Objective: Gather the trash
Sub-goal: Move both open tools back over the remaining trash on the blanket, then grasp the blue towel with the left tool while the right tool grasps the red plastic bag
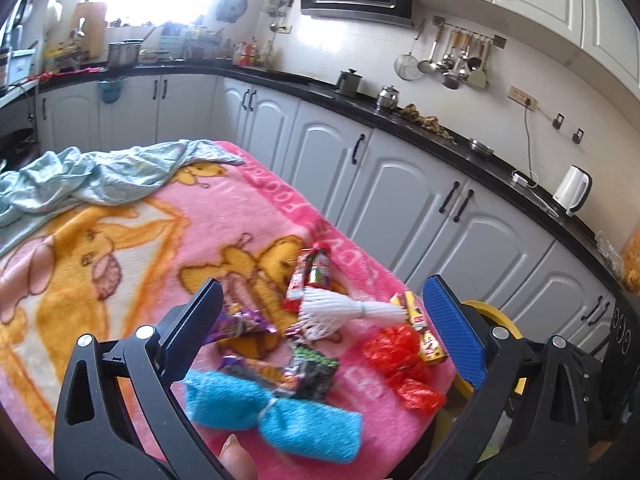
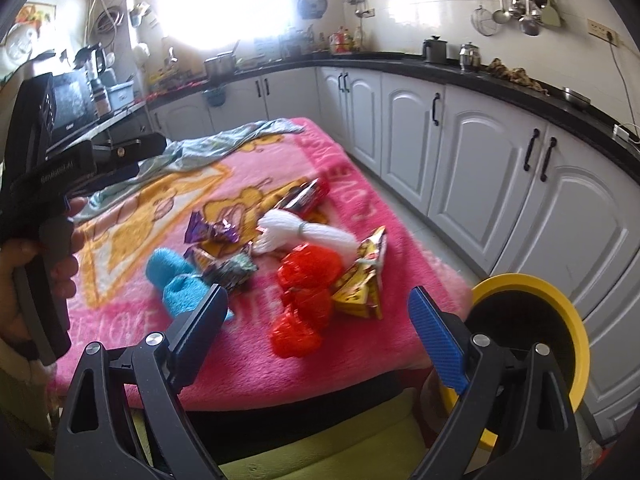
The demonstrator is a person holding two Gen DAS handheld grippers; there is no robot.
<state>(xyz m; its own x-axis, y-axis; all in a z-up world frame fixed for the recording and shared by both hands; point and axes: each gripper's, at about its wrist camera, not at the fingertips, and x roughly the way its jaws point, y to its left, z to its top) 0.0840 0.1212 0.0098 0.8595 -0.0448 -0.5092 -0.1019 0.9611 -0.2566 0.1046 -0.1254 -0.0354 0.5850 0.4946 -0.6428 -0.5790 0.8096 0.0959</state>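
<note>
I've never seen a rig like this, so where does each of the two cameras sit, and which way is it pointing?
Left wrist: rides the left gripper, facing the littered pink blanket and cabinets; a fingertip shows below.
Right wrist: rides the right gripper, nearer the blanket's edge beside the yellow bin; a hand holding the left gripper shows.
Shared: red plastic bag, blue towel, white bundle.

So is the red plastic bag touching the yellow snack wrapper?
Touching. In the right wrist view, the red plastic bag presses against the left edge of the yellow snack wrapper, with no blanket visible between them.
</note>
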